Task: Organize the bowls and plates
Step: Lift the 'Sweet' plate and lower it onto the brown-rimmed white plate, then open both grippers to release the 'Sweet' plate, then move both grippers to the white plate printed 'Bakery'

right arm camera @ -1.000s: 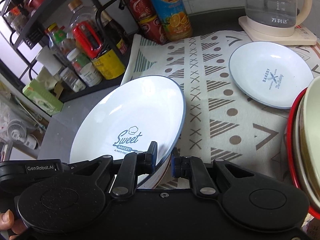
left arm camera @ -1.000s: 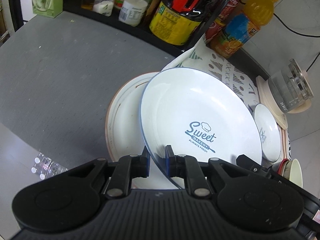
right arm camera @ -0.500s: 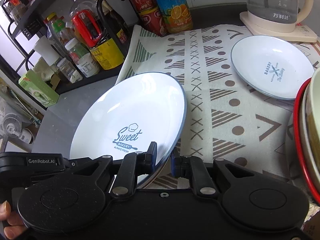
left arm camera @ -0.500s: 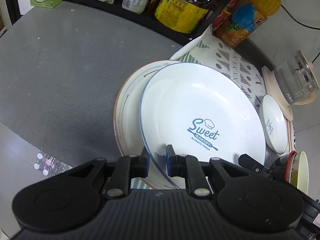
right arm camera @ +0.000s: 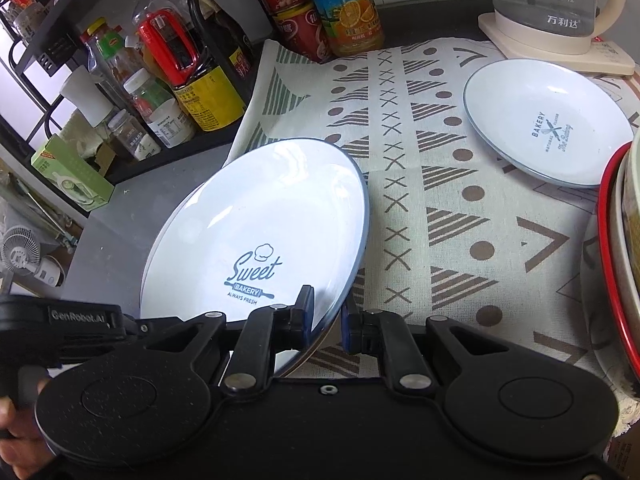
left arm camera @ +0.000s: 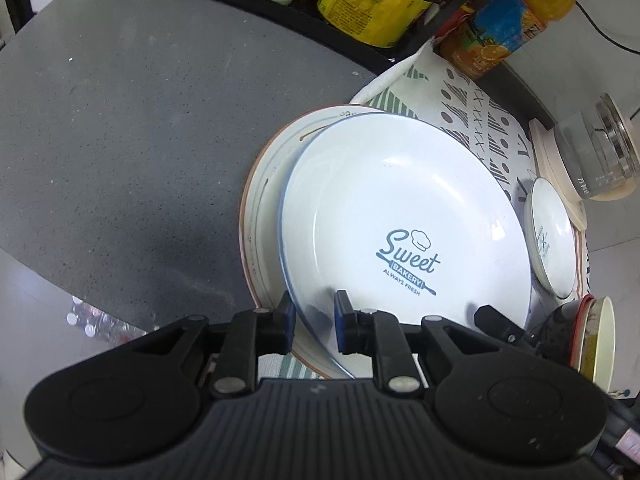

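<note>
A large white plate [left arm camera: 400,208] printed "Sweet Bakery" hangs tilted, held at its near rim from two sides. My left gripper [left arm camera: 315,320] is shut on the rim's left part. My right gripper [right arm camera: 327,320] is shut on the same plate [right arm camera: 260,208] further right, and its finger [left arm camera: 500,320] shows in the left wrist view. Under the held plate lies a brown-rimmed plate [left arm camera: 264,200], mostly covered. A small white plate [right arm camera: 548,120] rests on the patterned cloth [right arm camera: 440,160]. Stacked bowls [right arm camera: 624,260], one red-rimmed, stand at the right edge.
A glass kettle [right arm camera: 556,0] on its cream base stands at the back right. Bottles and jars [right arm camera: 192,80] fill a black rack along the back, with juice bottles [right arm camera: 344,8] beside it. A green box [right arm camera: 72,176] sits at the left. Grey countertop [left arm camera: 120,120] spreads left of the plates.
The left gripper has dropped slightly with the plate's rim, and the plate now sits lower over the brown-rimmed plate. The right gripper has hardly moved.
</note>
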A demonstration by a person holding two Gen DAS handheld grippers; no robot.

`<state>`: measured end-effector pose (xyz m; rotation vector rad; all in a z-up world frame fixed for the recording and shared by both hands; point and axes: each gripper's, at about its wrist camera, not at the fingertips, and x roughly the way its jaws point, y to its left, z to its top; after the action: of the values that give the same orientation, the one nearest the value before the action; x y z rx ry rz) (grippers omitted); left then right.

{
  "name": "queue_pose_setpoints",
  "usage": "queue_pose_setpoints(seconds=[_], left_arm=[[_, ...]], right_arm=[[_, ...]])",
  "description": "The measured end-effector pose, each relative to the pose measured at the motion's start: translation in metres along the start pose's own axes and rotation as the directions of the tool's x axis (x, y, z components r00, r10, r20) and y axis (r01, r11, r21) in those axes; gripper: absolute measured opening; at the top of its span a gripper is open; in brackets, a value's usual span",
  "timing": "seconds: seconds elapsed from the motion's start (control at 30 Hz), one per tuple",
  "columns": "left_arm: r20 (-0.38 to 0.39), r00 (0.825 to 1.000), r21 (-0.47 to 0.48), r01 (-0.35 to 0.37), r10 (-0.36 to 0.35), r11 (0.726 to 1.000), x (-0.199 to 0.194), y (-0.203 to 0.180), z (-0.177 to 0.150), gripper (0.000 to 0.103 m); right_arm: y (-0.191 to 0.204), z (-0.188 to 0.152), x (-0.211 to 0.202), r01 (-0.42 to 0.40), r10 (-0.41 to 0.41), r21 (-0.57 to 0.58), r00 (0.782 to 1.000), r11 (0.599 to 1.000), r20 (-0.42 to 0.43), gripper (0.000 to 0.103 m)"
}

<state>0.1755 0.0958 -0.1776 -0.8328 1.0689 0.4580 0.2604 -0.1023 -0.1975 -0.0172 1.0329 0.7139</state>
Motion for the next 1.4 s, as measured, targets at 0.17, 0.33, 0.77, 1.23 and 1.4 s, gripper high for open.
queue_pose_setpoints(seconds=[0.17, 0.33, 0.77, 1.23, 1.4], left_arm=[[0.063, 0.996, 0.042, -0.058, 0.055, 0.997, -0.014, -0.003, 0.01, 0.024], [0.08, 0.996, 0.035, -0.049, 0.046, 0.998, -0.01, 0.001, 0.019, 0.026], [0.096, 0.994, -0.003, -0.05, 0.05, 0.999, -0.008, 0.005, 0.032, 0.026], [0.159, 0.981, 0.114, -0.129, 0.11, 0.985, -0.021, -0.036, 0.061, 0.05], [0.152, 0.986, 0.164, -0.091, 0.066, 0.982, -0.015, -0.061, 0.069, 0.059]], right_arm=[[-0.001, 0.0, 0.003, 0.011, -0.011, 0.003, 1.0, 1.0, -0.015, 0.012], [-0.001, 0.001, 0.005, 0.022, -0.022, 0.004, 0.999, 1.0, -0.024, 0.012], [-0.008, 0.017, -0.003, 0.016, -0.015, 0.033, 1.0, 0.999, -0.017, 0.015], [-0.032, 0.066, -0.033, 0.039, -0.051, 0.1, 0.992, 0.994, 0.115, 0.053], [-0.047, 0.081, -0.04, 0.061, -0.081, 0.131, 0.985, 0.989, 0.155, 0.071]])
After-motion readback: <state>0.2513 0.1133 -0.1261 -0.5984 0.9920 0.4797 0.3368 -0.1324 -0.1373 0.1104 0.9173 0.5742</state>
